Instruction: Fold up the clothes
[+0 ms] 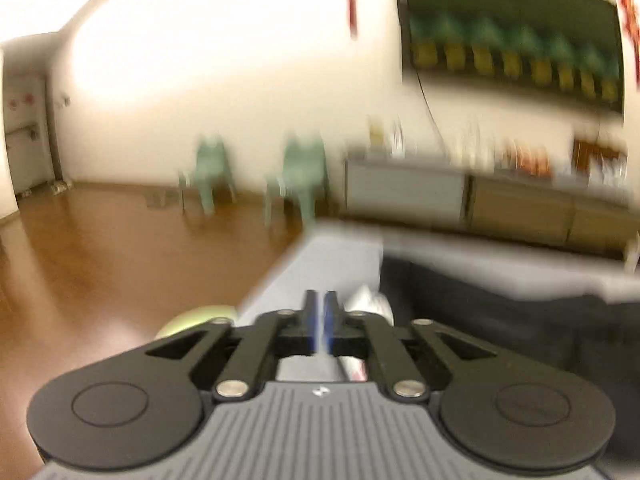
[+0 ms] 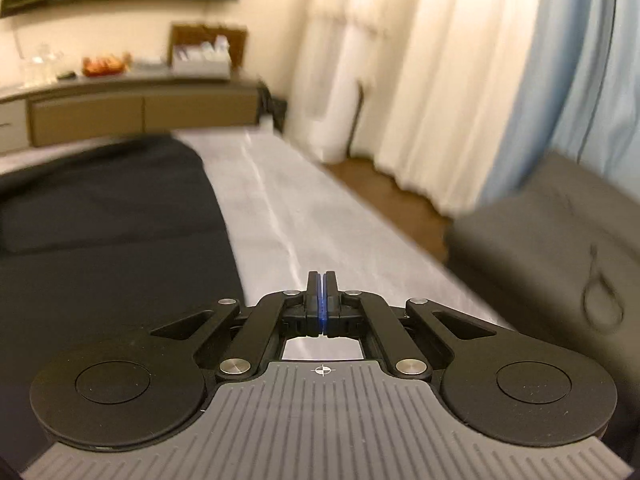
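A black garment lies spread over the left part of a table covered in a pale grey cloth. My right gripper hovers over the bare cloth just right of the garment's edge, shut with nothing between its fingers. In the blurred left wrist view the same black garment lies to the right. My left gripper is shut and empty near the table's left edge. A white and red item sits just beyond its fingers, too blurred to identify.
A low sideboard with trays and boxes stands along the far wall. Two green chairs stand on the wooden floor to the left. White and blue curtains hang at right, with a dark grey sofa below them.
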